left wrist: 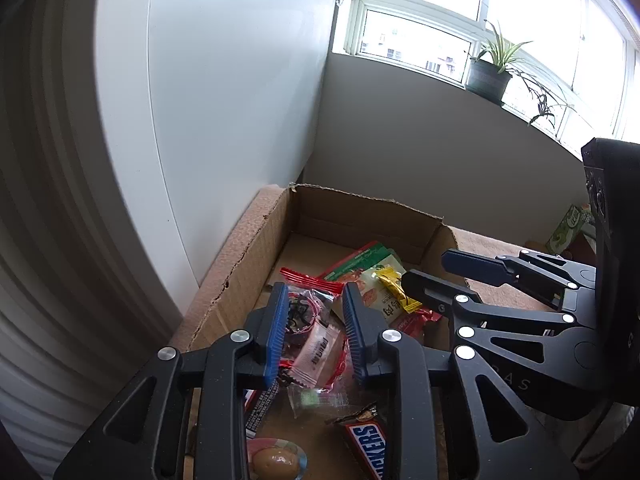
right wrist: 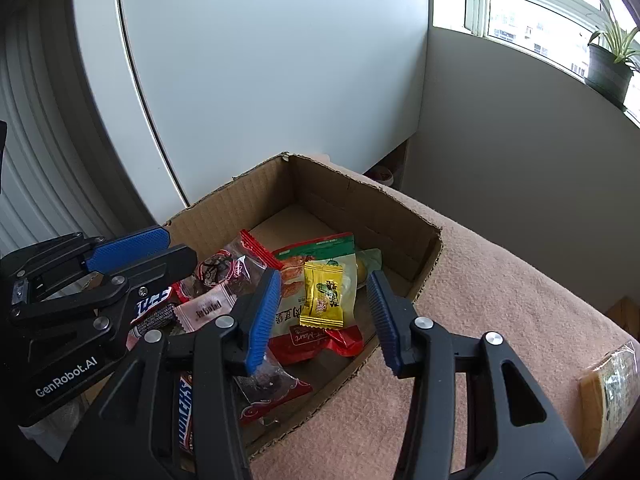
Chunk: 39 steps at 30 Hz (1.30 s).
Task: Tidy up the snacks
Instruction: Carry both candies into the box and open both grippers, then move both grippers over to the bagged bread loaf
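Snack packets (right wrist: pixel 316 300) piled in cardboard box (right wrist: pixel 400 216); box on cloth surface (right wrist: pixel 500 300), seemingly beside cabinet (right wrist: pixel 260 80).

— Where's the left gripper (left wrist: pixel 316 332)?
— Tilted down over the cardboard box (right wrist: pixel 256 192), jaws slightly apart, pads gripping nothing.
— And the right gripper (right wrist: pixel 324 316)?
— Beside it, over the box's near right corner, also tilted down, jaws wider apart, nothing gripped.

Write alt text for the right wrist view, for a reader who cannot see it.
The right claw hangs open over a cardboard box of wrapped snacks, a small yellow packet lying between its blue fingers. The left claw reaches in from the left, above a Snickers bar and a pink sachet. The box sits on a pinkish cloth near a window.
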Available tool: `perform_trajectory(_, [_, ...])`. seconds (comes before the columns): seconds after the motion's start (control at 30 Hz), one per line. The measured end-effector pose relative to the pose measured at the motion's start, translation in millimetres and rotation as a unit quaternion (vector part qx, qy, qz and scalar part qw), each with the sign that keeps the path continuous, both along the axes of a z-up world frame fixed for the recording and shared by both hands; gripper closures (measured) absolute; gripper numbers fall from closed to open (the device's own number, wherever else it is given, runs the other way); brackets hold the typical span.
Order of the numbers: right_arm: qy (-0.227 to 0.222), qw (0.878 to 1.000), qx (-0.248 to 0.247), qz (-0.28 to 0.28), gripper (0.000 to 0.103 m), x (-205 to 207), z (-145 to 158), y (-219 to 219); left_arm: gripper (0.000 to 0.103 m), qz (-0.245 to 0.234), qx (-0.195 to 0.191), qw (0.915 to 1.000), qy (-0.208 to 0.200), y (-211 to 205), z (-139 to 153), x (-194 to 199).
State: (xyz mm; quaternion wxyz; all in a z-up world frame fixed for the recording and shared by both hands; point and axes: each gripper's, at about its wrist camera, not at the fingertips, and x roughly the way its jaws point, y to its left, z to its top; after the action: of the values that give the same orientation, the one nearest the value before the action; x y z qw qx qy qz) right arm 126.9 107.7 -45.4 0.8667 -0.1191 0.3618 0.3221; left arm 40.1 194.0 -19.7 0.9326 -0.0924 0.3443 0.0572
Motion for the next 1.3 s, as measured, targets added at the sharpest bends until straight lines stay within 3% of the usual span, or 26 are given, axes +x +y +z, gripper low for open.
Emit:
perform_trajectory(0.07, [-0.003, 1.0, 0.002, 0.001, 0.046, -1, 2, -1, 0.064, 0.003, 0.001, 1.0, -0.003, 1, 2, 0])
perform_trajectory(0.13, [-0.01, 1.0, 0.0, -0.001, 0.039, -3, 3, -2, 0.063, 0.006, 0.003, 1.0, -0.006, 2, 3, -2])
perform_trajectory(0.23, [-0.016, 1.0, -0.002, -0.007, 0.029, -2, 3, -6, 0.053, 0.012, 0.006, 0.9999, -0.011, 5, 6, -5])
perform_trajectory(0.4, [-0.031, 0.999, -0.026, -0.013, 0.024, -5, 3, -12, 0.04, 0.02, 0.02, 0.9994, -0.018, 4, 9, -8])
perform_trajectory(0.47, [-0.043, 0.998, -0.033, -0.018, 0.015, -8, 3, -17, 0.039, 0.021, 0.022, 0.9993, -0.02, 2, 10, -8])
perform_trajectory(0.67, [-0.064, 0.996, -0.047, -0.029, 0.012, -15, 12, -43, 0.035, 0.019, 0.027, 0.9991, -0.027, -8, 14, -6])
perform_trajectory(0.73, [-0.073, 0.996, -0.046, -0.039, 0.004, -17, 16, -56, 0.031, 0.017, 0.03, 0.9989, -0.033, -16, 17, -5])
perform_trajectory(0.9, [-0.093, 0.992, -0.049, -0.069, 0.0, -17, 29, -93, 0.023, 0.003, 0.034, 0.9986, -0.041, -41, 22, -1])
perform_trajectory(1.3, [-0.071, 0.985, -0.024, -0.155, 0.0, 3, 37, -201, 0.023, -0.073, 0.032, 0.9961, -0.038, -128, 21, 8])
